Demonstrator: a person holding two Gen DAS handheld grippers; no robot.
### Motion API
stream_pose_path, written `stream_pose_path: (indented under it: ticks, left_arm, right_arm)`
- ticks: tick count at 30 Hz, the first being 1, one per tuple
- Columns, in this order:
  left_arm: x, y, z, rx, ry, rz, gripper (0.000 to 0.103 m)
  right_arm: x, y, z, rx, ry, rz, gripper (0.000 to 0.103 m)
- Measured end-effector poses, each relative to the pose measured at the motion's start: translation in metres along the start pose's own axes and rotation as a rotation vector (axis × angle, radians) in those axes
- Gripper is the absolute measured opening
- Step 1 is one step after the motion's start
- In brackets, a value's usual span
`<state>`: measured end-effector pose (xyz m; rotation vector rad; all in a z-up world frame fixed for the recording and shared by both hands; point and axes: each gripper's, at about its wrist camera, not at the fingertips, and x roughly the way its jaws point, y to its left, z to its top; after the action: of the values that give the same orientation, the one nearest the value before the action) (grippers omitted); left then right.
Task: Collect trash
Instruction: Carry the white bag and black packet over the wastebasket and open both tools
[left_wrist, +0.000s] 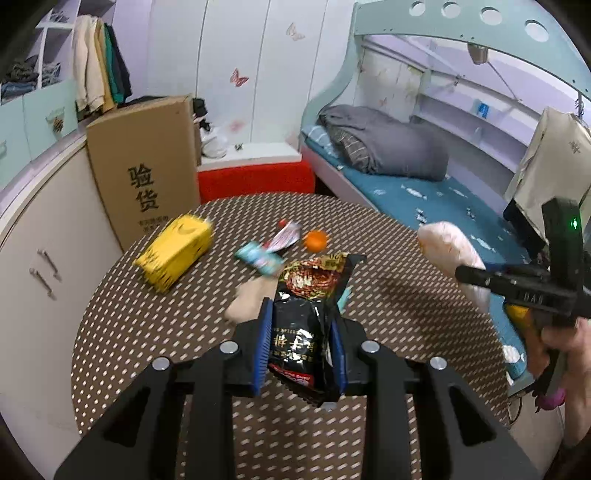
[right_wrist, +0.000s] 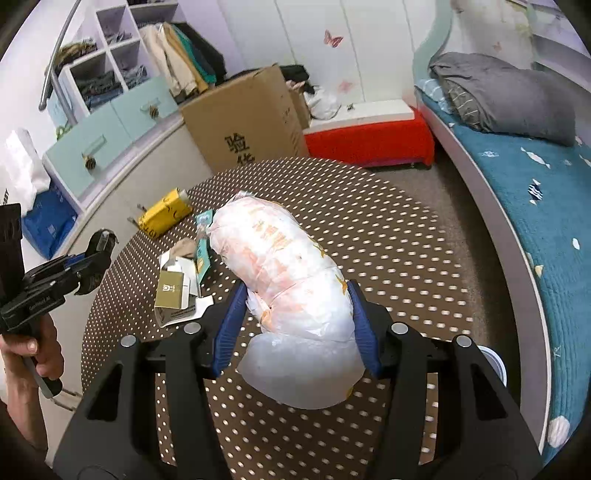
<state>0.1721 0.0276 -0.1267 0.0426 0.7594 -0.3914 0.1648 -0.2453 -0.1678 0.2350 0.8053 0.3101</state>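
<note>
Now I am clamping my left gripper (left_wrist: 301, 332) on a black snack wrapper (left_wrist: 308, 314) above the dotted round table (left_wrist: 406, 295), while my right gripper (right_wrist: 299, 325) is squeezing a crumpled white plastic bag (right_wrist: 291, 280) over it.

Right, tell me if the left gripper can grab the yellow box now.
Probably not yet: the left gripper is shut on the black snack wrapper, so it has no free grip. The path over the table to the yellow box itself looks unobstructed.
</note>
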Motion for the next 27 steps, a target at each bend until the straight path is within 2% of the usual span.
stream_pose_path:
  ticks: [6, 14, 21, 27]
  left_arm:
    - [0.01, -0.047, 0.021, 0.043, -0.019, -0.034, 0.027]
    - [0.032, -0.115, 0.044, 0.108, -0.017, -0.104, 0.027]
    - [0.058, -0.183, 0.057, 0.151, 0.001, -0.202, 0.027]
    - [0.089, -0.252, 0.051, 0.185, 0.054, -0.295, 0.027]
  right_arm:
    - [-0.028, -0.034, -0.002, 0.057, -0.057, -0.01, 0.053]
    - [-0.075, -0.102, -0.015, 0.187, -0.143, -0.057, 0.053]
    - [-0.119, -0.176, -0.044, 0.337, -0.199, -0.143, 0.053]
    - [-0.137, -0.236, -0.077, 0.459, -0.185, -0.216, 0.053]
